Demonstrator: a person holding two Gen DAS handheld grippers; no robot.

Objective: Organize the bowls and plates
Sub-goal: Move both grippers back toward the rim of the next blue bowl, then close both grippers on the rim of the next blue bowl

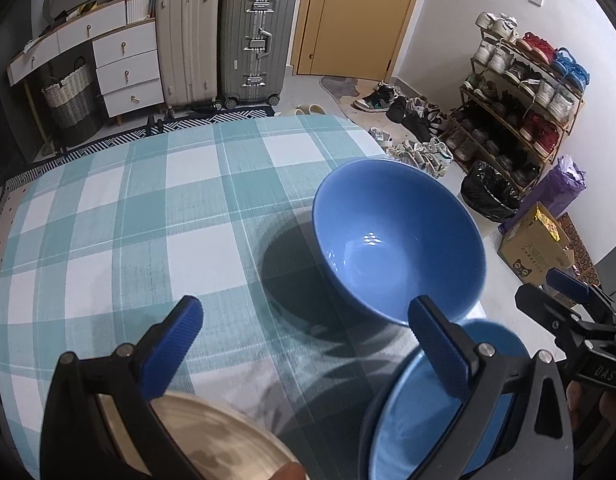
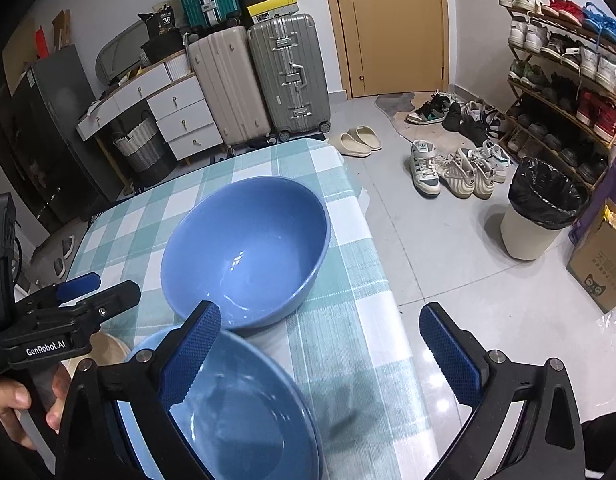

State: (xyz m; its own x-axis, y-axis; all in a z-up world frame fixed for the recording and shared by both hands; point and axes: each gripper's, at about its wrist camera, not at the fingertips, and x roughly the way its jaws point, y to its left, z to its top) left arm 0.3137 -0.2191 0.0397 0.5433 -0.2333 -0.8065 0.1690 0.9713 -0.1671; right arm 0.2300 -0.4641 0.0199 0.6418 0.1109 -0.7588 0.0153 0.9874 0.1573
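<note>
A large blue bowl (image 1: 400,236) (image 2: 245,250) stands on the checked tablecloth (image 1: 147,208) near the table's right edge. A second blue bowl (image 1: 420,412) (image 2: 235,412) sits closer to me, below both grippers. A beige plate (image 1: 211,436) lies at the near left; its edge shows in the right wrist view (image 2: 107,350). My left gripper (image 1: 303,348) is open and empty above the table between the plate and the near bowl. My right gripper (image 2: 320,352) is open and empty, its left finger over the near bowl; it also shows in the left wrist view (image 1: 548,292).
The table's right edge (image 2: 372,264) drops to a tiled floor. A lined trash bin (image 2: 540,212), shoes, a shoe rack (image 2: 568,80) and a cardboard box (image 2: 600,272) stand to the right. Suitcases (image 2: 259,80) and drawers (image 2: 175,116) are behind the table.
</note>
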